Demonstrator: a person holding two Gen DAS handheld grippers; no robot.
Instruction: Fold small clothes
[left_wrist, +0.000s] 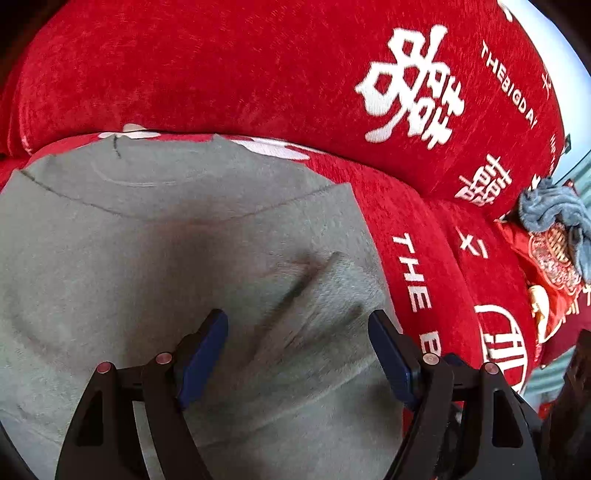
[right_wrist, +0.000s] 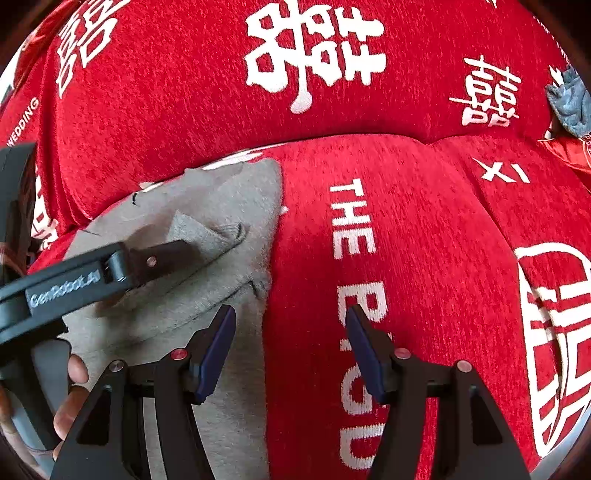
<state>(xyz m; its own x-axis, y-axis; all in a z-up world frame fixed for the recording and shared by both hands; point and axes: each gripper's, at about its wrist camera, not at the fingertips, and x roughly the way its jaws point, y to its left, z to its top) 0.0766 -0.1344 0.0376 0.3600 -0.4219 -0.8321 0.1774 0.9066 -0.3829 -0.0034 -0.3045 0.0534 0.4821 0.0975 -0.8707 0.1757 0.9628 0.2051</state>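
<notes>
Soft grey fleece garment (left_wrist: 166, 266) lies flat on red sofa cover w/ white lettering (left_wrist: 229, 66). Left gripper (left_wrist: 297, 332) jaws apart over it, gripping nothing. Right-wrist view only: right gripper (right_wrist: 291, 325) jaws apart at garment's edge; person's fingers (right_wrist: 75, 369) lower left. Left-wrist view only: crumpled blue-grey cloth (left_wrist: 554, 210) far right.

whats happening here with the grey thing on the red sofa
A person with a gripper in each hand is folding a small grey fleece garment on a red sofa cover with white lettering. The left gripper is open over a folded-in part; the right gripper hovers open at the garment's edge.
</notes>
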